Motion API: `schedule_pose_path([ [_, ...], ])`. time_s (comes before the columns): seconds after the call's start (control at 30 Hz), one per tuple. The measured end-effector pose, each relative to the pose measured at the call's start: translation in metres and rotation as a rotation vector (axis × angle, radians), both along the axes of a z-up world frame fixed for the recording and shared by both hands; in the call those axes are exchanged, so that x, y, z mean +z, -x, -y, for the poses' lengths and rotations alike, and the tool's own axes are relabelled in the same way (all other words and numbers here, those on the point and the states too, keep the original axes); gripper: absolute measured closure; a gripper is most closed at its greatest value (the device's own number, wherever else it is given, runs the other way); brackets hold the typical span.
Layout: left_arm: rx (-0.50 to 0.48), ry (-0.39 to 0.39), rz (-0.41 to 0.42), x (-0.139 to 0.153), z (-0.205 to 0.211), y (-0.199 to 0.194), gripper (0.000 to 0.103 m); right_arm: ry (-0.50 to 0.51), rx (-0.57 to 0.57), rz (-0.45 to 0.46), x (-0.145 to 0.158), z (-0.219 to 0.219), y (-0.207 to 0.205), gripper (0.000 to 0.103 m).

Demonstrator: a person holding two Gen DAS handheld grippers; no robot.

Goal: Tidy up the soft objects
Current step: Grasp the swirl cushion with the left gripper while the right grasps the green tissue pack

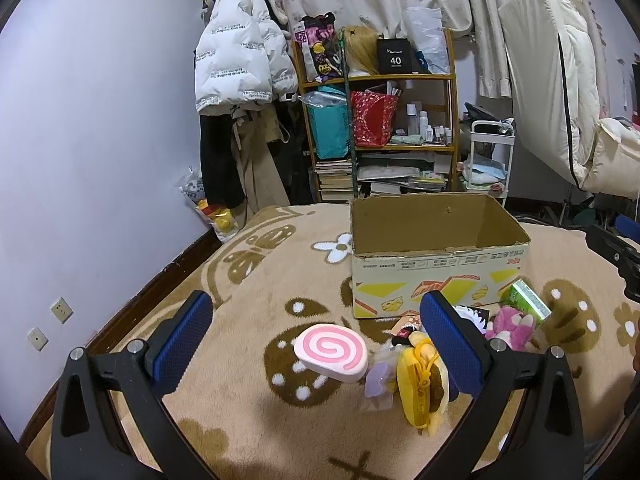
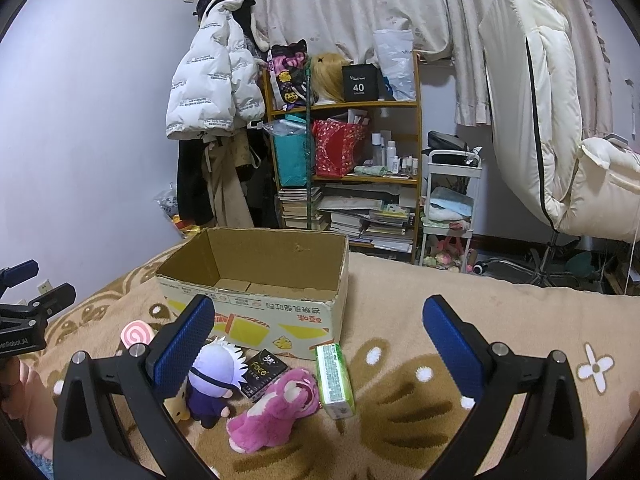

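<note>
Two tongs, both spread wide, empty. Left gripper (image 1: 316, 332): pink swirl plush (image 1: 331, 353) between its pads. Right gripper (image 2: 318, 334): pink bear plush (image 2: 276, 412) below-left. Cardboard box (image 2: 256, 304) ahead. Risk: neighbouring tissue pack (image 2: 335, 380) snagged.

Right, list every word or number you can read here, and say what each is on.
"40": black box on the top shelf.
"Face": small black pack by the pink plush.
"The only leading fashion": printed repeatedly on the white jacket.
"...Robot.AI": left gripper body, cut off.
Cardboard box print and green pack text: too small to read.
</note>
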State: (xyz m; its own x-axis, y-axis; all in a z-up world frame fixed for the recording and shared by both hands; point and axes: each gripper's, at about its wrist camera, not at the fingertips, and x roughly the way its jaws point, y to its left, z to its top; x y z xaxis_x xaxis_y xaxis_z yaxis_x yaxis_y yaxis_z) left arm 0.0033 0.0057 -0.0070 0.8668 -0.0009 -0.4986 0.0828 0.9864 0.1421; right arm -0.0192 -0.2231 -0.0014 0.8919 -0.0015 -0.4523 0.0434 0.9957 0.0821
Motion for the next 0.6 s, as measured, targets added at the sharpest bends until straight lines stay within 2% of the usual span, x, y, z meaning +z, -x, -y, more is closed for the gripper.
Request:
schedule_pose_path([
  [0.13, 0.044, -0.022, -0.014, -0.001, -0.002, -0.006, 0.001, -0.002, 0.015, -0.023, -0.002, -0.001, -0.003, 0.000],
  [0.37, 0.087, 0.018, -0.102, -0.002, -0.014, -0.033, 0.001, 0.005, 0.040, -0.072, -0.011, -0.004, -0.016, 0.000],
  [0.6, 0.136, 0.096, -0.206, -0.009, -0.025, -0.066, 0.001, -0.040, 0.071, -0.135, -0.024, 0.000, -0.040, 0.000],
])
